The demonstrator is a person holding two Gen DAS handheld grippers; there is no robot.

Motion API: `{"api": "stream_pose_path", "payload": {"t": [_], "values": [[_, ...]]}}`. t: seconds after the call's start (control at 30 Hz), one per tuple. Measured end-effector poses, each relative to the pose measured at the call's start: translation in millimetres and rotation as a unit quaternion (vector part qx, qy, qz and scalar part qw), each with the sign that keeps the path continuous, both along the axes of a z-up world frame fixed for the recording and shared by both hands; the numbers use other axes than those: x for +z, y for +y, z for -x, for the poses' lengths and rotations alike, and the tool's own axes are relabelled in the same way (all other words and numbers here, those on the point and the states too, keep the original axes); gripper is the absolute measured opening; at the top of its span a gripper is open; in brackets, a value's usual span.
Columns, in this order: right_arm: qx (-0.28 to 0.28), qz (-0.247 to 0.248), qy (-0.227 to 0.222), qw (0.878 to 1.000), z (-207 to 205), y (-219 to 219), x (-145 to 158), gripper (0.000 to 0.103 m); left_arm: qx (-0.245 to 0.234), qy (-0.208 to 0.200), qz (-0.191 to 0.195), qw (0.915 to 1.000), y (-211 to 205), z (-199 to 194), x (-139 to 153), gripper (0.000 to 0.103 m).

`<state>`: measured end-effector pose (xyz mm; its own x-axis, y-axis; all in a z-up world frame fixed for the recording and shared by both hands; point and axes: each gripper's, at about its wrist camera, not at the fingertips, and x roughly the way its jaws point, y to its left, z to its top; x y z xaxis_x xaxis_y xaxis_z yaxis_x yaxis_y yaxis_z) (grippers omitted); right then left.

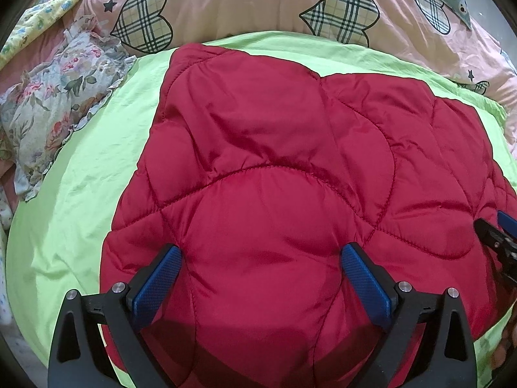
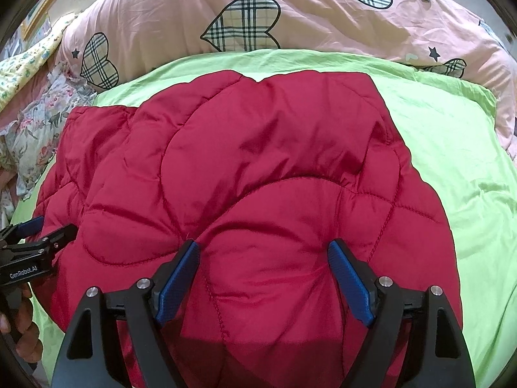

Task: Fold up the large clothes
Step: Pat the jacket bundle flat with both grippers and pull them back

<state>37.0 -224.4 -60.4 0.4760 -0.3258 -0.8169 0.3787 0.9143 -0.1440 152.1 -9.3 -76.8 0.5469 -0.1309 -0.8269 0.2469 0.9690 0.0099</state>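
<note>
A red quilted puffy jacket (image 1: 290, 135) lies folded into a broad pad on a lime-green sheet (image 1: 80, 194). My left gripper (image 1: 261, 252) stands open over its near left part, blue pads wide apart, tips sunk into the padding, which bulges between them. My right gripper (image 2: 261, 249) is open the same way on the jacket (image 2: 245, 148) toward its near right side. Each gripper shows at the edge of the other's view: the right gripper (image 1: 494, 229) at the jacket's right edge, the left gripper (image 2: 48, 228) at its left edge. A hand (image 2: 22, 320) holds the left tool.
A pink duvet with plaid hearts (image 1: 258, 3) is bunched along the far side. A floral frilled pillow (image 1: 55, 103) lies at the left. Bare green sheet (image 2: 468, 177) spreads to the right of the jacket.
</note>
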Motion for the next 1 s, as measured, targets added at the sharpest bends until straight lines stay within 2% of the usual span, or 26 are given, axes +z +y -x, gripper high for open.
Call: {"api": "stream_pose_path", "payload": {"t": [0.17,0.3,0.47,0.6,1.0], "values": [[-0.002,-0.005,-0.031,0.999,12.3,2.7,18.4,0.081,-0.001,0.000,-0.003,1.0000,-0.4,-0.4,-0.3,0.101],[-0.009,-0.021,-0.012,1.000,8.6,-5.7,7.4,0.082,0.002,0.000,-0.003,1.0000,-1.8,0.4,1.1,0.101],[-0.002,-0.002,-0.005,1.000,3.2,7.7,-0.1,0.083,0.002,-0.003,-0.002,1.0000,-1.7,2.9,1.0,0.100],[-0.001,-0.009,-0.006,1.000,2.9,4.3,-0.2,0.083,0.002,0.000,0.000,1.0000,-0.7,3.4,2.0,0.099],[0.023,-0.033,-0.037,0.998,28.8,12.0,23.3,0.081,0.004,-0.007,0.015,0.9999,7.2,33.2,18.5,0.097]]}}
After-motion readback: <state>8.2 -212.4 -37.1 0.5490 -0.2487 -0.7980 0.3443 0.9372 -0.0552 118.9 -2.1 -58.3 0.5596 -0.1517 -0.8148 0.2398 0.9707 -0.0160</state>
